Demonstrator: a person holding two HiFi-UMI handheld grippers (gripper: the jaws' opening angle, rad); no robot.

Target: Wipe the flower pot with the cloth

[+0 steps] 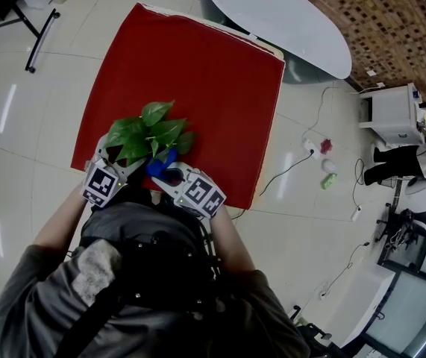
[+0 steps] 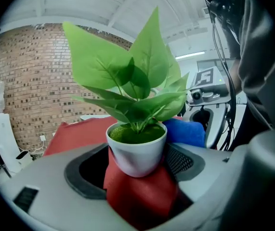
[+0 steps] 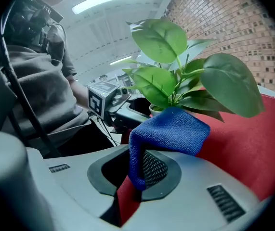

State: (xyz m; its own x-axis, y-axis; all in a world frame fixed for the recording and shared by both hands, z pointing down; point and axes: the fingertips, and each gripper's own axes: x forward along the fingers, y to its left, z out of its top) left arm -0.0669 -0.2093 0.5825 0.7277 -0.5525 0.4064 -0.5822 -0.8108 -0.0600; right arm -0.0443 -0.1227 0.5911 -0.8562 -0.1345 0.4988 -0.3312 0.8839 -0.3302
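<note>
White round flower pot (image 2: 137,154) stands upright at red table's (image 1: 198,66) near edge, clamped by left gripper (image 2: 137,167); right gripper (image 3: 138,173) pinches blue cloth (image 3: 171,131).

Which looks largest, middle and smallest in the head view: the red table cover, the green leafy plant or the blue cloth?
1. Red fabric table cover
2. Green leafy plant
3. Blue microfibre cloth, only partly visible, so its full size is unsure

White flower pot (image 2: 136,157), green leaves (image 2: 142,76), blue cloth (image 3: 173,129), plain red table cover (image 1: 198,73) (brick wall (image 2: 31,81) brown and speckled)
</note>
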